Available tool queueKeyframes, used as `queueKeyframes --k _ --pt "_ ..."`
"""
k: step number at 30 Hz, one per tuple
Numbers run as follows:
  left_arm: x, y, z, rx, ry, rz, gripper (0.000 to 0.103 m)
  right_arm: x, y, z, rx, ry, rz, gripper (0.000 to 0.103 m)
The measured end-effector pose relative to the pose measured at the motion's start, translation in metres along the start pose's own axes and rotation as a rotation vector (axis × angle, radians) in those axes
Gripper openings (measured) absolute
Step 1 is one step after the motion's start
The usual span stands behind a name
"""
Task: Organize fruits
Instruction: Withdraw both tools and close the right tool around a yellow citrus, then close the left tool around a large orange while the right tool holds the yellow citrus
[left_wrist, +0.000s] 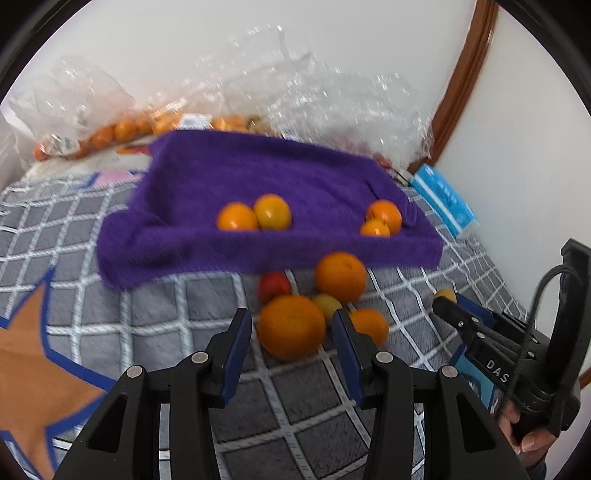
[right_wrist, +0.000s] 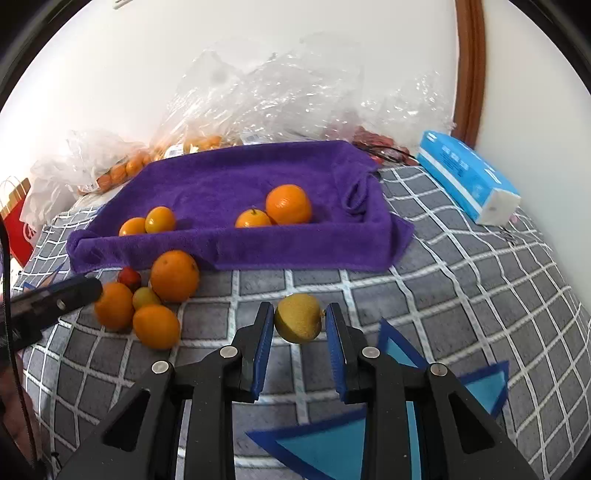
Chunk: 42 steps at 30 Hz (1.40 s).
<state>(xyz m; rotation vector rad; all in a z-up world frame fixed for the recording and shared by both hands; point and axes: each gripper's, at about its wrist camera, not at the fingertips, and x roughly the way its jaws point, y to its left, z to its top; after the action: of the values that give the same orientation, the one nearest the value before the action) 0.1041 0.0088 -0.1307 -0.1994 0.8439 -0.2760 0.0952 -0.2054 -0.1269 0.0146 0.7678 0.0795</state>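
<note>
Item: small yellow-green round citrus fruit (right_wrist: 298, 323). Location: in front of the purple towel-lined tray (right_wrist: 236, 243), off its near rim, above the grey checked bedspread (right_wrist: 461, 295).

Right hand-held gripper (right_wrist: 299, 332): clenched on this fruit, blue pads against its two sides.

Left hand-held gripper (left_wrist: 291, 339): part-open, nothing grasped; a large orange (left_wrist: 291, 326) lies between its fingers, unpinched, in the loose fruit cluster (right_wrist: 147, 299) just in front of the tray's near-left corner.

Tray contents: four small oranges (right_wrist: 288, 205) in two pairs.

Behind the tray: clear plastic bags (right_wrist: 258, 96) of fruit. Right of the tray: blue tissue pack (right_wrist: 469, 181).

Handling, judged: light, firm, smooth-skinned, prone to roll; bruises under hard squeeze. Take hold across the widest middle, pads square on opposite sides; set down low on the soft towel.
</note>
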Motion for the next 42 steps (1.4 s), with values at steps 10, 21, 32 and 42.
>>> queueKeyframes --k 10,21,32,42 --pt "0.002 0.001 -0.006 0.004 0.046 0.063 0.039 -0.005 -0.002 -0.009 0.005 -0.003 0.013 0.029" --pt "0.001 0.005 -0.015 0.023 0.025 0.15 0.045 0.013 0.005 -0.008 -0.017 0.079 0.052 0.03" --pt "-0.006 0.029 -0.017 -0.108 -0.008 -0.014 0.039 0.011 0.012 -0.01 -0.051 0.086 0.089 0.029" --pt "-0.003 0.025 -0.016 -0.1 -0.007 -0.003 0.039 0.012 0.021 -0.011 -0.11 0.093 0.02 0.029"
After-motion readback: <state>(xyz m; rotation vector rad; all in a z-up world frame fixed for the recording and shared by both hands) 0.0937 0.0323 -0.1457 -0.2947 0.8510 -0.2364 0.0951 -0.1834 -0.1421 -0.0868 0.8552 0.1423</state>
